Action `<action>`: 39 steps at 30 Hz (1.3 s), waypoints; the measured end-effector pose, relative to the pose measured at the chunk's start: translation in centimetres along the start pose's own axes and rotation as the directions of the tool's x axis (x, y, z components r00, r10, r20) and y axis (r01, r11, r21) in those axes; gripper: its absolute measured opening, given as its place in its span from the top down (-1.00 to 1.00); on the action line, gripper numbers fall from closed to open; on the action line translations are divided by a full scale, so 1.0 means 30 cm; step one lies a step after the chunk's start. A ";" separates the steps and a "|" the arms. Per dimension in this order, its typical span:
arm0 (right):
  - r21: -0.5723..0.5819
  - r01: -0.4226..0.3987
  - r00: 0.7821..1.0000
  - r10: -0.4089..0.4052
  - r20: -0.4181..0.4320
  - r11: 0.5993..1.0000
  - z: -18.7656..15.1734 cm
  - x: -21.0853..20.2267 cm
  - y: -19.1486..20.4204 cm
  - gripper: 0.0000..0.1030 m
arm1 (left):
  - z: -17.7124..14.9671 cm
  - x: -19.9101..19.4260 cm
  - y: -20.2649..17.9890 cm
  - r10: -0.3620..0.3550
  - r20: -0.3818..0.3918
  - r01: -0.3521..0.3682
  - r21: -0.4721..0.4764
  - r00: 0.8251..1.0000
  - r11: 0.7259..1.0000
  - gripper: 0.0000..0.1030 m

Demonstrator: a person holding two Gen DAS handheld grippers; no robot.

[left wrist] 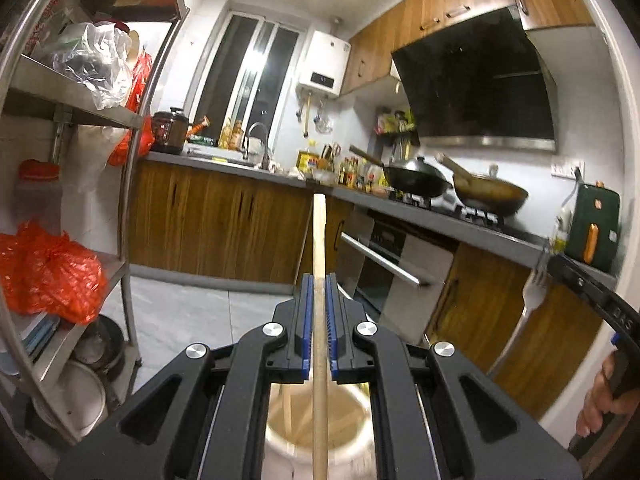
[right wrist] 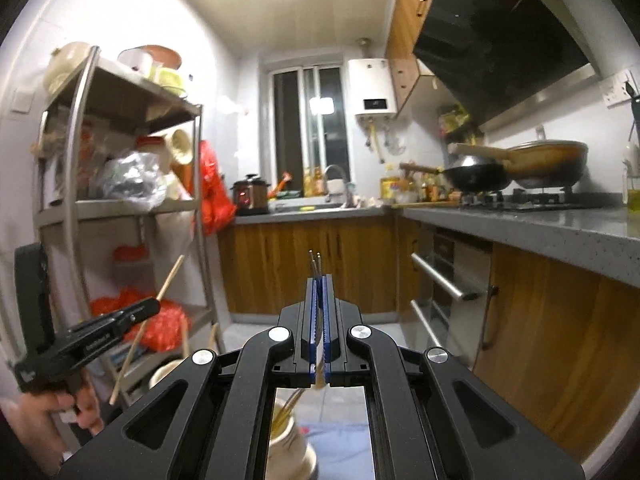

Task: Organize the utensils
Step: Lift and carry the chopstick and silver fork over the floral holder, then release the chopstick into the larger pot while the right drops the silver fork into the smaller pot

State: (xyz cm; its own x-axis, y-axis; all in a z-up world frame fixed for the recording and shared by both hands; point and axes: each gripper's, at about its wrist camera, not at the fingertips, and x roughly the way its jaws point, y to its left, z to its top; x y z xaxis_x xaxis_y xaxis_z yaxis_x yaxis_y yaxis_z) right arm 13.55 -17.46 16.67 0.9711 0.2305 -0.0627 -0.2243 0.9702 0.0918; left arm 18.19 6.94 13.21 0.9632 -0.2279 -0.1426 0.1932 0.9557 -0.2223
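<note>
My left gripper is shut on a wooden chopstick that points up and forward between the blue pads. Below it stands a white utensil holder with other sticks inside. My right gripper is shut on a metal fork, whose tines stick out past the fingertips. In the left wrist view the right gripper shows at the right edge with the fork. In the right wrist view the left gripper holds the chopstick at lower left, above a holder. A second holder sits below my right gripper.
A steel shelf rack with red bags and pots stands on the left. A grey counter with woks on a stove runs along the right, over wooden cabinets and an oven handle. A sink and window are at the far end.
</note>
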 end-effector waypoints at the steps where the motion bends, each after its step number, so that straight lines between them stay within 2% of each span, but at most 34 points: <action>1: -0.001 0.008 1.000 -0.008 -0.001 1.000 -0.007 0.021 -0.002 0.94 | 0.001 0.029 0.001 0.006 0.011 -0.006 -0.001 1.000 1.000 0.89; 10: -0.016 0.007 0.999 -0.007 -0.048 1.000 -0.105 0.122 0.005 0.94 | -0.030 0.154 -0.003 0.058 0.094 -0.062 0.040 0.994 0.997 0.89; 17: -0.069 -0.009 0.995 0.003 -0.099 0.998 -0.163 0.149 0.032 0.94 | -0.081 0.087 0.007 0.071 0.106 -0.078 0.061 0.992 0.995 0.88; 21: -0.084 -0.016 0.994 0.007 -0.109 0.996 -0.177 0.145 0.047 0.94 | -0.113 0.026 -0.010 0.070 0.108 -0.082 0.108 0.992 0.991 0.88; 32: -0.106 -0.016 0.985 -0.002 -0.171 0.994 -0.240 0.183 0.069 0.93 | -0.192 0.012 0.000 0.089 -0.028 -0.084 0.140 0.996 0.987 0.88; 39: -0.105 -0.019 0.981 -0.002 -0.194 0.994 -0.260 0.199 0.076 0.93 | -0.220 0.026 0.005 0.078 -0.057 -0.068 0.158 0.995 0.985 0.88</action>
State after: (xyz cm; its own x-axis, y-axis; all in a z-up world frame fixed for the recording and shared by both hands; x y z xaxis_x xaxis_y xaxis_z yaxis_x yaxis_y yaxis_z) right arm 18.20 -13.30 8.76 0.9370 0.2391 -0.2548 -0.2504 0.9681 -0.0123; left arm 17.72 5.69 6.70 0.9630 -0.1630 -0.2147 0.1542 0.9864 -0.0572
